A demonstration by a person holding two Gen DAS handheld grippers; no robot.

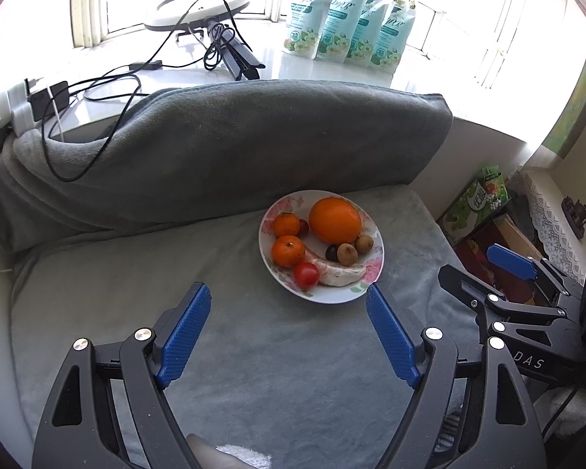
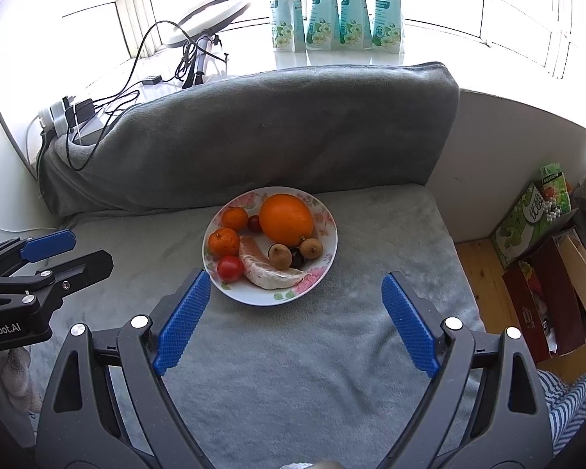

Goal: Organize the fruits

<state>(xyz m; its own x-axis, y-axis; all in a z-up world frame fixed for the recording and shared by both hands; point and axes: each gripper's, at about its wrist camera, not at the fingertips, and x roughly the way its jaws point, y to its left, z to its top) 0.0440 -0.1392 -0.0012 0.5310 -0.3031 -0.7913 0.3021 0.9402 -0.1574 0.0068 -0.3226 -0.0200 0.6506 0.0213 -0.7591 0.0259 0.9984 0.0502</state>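
Observation:
A flowered plate (image 1: pixel 365 291) (image 2: pixel 324 262) rests on the grey blanket. On it lie a big orange (image 1: pixel 334 219) (image 2: pixel 286 219), two mandarins (image 1: pixel 288 250) (image 2: pixel 223 241), a red tomato (image 1: pixel 306 274) (image 2: pixel 230 268), a pomelo segment (image 1: pixel 338 273) (image 2: pixel 267 271), brown longans (image 1: pixel 347 254) (image 2: pixel 280 255) and dark grapes. My left gripper (image 1: pixel 289 291) stands open just short of the plate's near rim, nothing between its blue pads. My right gripper (image 2: pixel 295 277) is open too, at the plate's near edge, and holds nothing. Each gripper shows at the side of the other's view.
A rolled grey blanket (image 1: pixel 222 148) rises behind the plate. Behind it a white sill carries cables, a power strip (image 1: pixel 15 105), a ring light (image 1: pixel 197 8) and several refill pouches (image 1: pixel 347 23). Boxes (image 2: pixel 543 273) stand on the wooden floor at right. A striped sleeve (image 2: pixel 566 402) shows low right.

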